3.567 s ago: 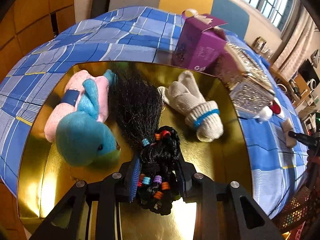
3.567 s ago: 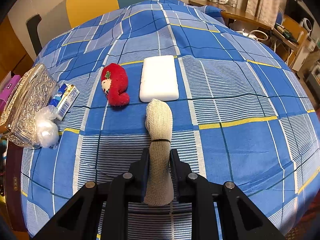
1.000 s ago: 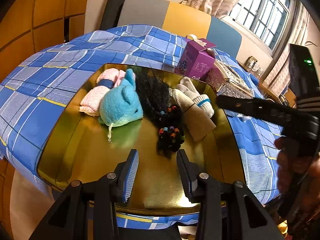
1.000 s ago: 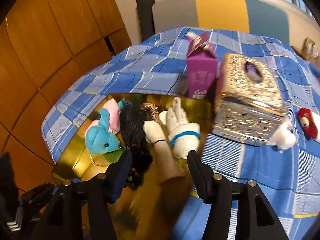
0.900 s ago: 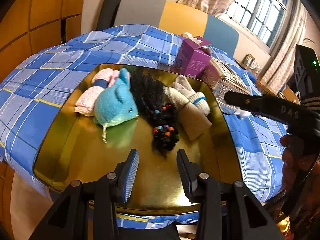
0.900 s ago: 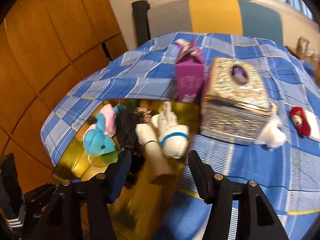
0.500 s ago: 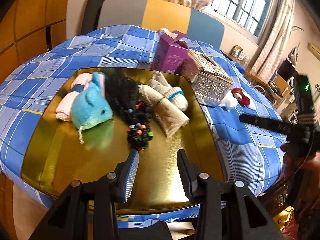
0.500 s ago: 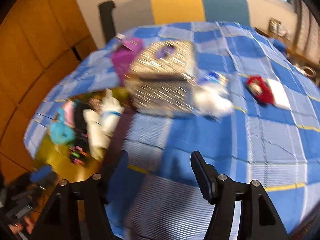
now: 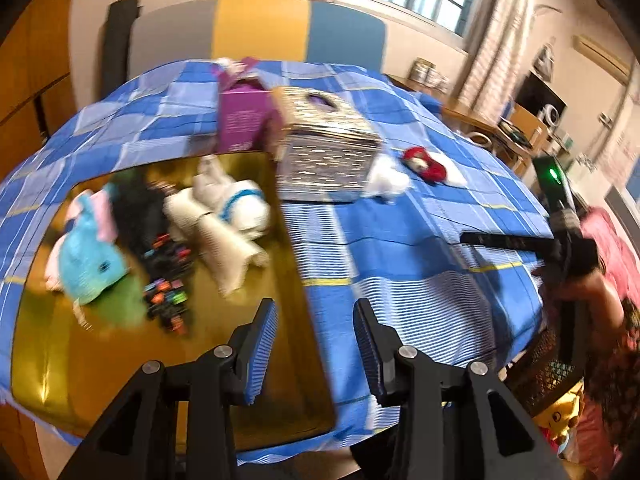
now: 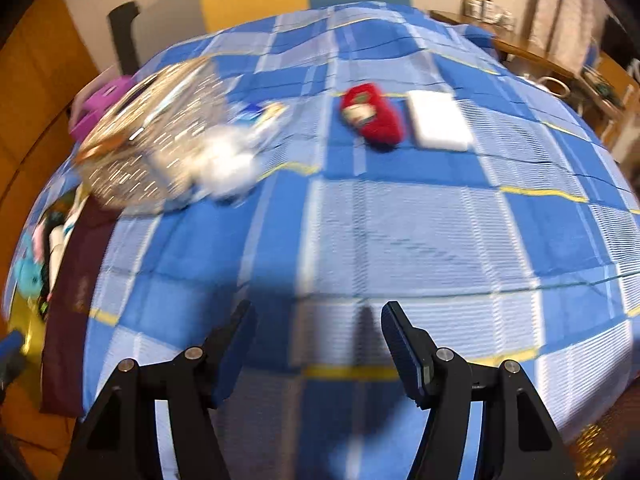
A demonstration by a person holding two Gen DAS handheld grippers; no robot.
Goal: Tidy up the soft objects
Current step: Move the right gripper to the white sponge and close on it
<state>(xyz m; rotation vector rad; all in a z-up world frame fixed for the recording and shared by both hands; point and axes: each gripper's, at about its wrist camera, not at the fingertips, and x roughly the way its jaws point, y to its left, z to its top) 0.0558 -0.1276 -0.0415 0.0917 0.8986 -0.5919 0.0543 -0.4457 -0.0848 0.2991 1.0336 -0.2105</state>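
both tongs wide, empty: left gripper (image 9: 314, 334), right gripper (image 10: 316, 334) | gold tray (image 9: 120, 368) holds blue plush (image 9: 90, 258), glove (image 9: 236, 200), wig | looks like red plush (image 10: 372, 120), white sponge (image 10: 438, 124) on the cloth are left

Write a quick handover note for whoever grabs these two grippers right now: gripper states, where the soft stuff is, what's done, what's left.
Left gripper: open, empty, over the gold tray's right edge.
Right gripper: open, empty, above bare tablecloth.
Done: blue plush, black wig, beige roll and white glove lie in the tray.
Left: red plush, white sponge beside it, and white fluffy bundle by the silver box.
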